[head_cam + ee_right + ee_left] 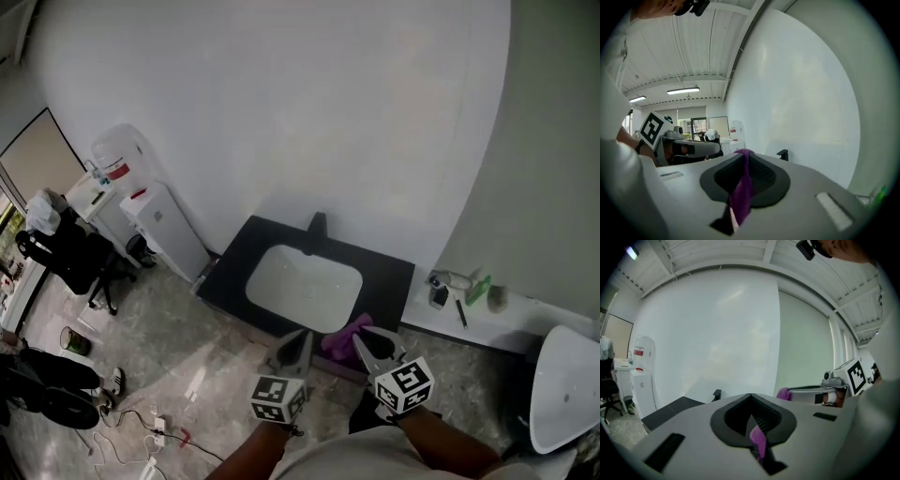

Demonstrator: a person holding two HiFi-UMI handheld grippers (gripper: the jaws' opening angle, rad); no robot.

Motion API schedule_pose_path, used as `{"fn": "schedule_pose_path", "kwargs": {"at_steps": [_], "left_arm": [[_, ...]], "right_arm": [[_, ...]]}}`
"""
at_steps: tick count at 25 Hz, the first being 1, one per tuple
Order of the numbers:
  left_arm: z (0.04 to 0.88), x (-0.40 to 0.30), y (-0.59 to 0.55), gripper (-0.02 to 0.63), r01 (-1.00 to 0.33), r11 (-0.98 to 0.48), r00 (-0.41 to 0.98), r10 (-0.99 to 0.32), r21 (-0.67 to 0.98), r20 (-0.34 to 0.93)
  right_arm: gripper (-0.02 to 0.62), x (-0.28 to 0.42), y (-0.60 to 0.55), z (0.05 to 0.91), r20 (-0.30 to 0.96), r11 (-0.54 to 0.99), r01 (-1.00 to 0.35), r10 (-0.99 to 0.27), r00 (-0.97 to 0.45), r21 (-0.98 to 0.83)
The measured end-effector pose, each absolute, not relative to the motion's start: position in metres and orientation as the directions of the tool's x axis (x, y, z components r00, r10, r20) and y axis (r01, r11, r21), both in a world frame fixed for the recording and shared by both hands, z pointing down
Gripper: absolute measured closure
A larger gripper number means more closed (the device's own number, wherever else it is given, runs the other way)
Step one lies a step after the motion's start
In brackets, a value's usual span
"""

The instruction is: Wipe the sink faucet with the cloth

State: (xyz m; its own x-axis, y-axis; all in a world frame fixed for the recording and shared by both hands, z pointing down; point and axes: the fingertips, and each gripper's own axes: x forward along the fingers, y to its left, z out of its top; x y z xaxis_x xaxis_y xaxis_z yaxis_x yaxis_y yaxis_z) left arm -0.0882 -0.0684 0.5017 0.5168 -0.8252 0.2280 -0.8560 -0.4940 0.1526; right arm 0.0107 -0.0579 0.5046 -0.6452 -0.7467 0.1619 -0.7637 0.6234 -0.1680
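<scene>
The cloth [345, 336] is purple, vivid against the black countertop [234, 262], black faucet [316, 225] and white sink basin [305, 277]. The left gripper [302, 339] and right gripper [362, 343] are grey — their cubes bear black-and-white square markers. The floor [206, 366] is mottled grey.

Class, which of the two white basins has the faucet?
The basin sunk in the black counter: the black faucet stands at its far edge. The right-hand basin shows none.

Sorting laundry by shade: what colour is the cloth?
Purple; the cloth shows best in the right gripper view.
</scene>
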Motion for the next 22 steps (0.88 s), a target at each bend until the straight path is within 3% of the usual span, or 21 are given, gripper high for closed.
{"fn": "schedule_pose_path", "kwargs": {"at_steps": [6, 11, 22], "left_arm": [[0.518, -0.067, -0.159, 0.6, -0.883, -0.429, 0.466, -0.849, 0.191, 0.249], [0.512, -0.075, -0.147, 0.6, -0.895, -0.38, 0.434, -0.863, 0.234, 0.26], [0.506, -0.058, -0.126, 0.6, -0.82, -0.518, 0.573, -0.742, 0.245, 0.348]], "right_arm": [[0.563, 0.025, -0.184, 0.523, 0.211, 0.678, -0.714, -0.683, -0.7, -0.176], [0.563, 0.02, -0.212, 0.515, 0.249, 0.666, -0.734, -0.694, -0.676, -0.135], [0.563, 0.025, -0.334, 0.538, 0.361, 0.53, -0.847, -0.784, -0.505, -0.035]]}}
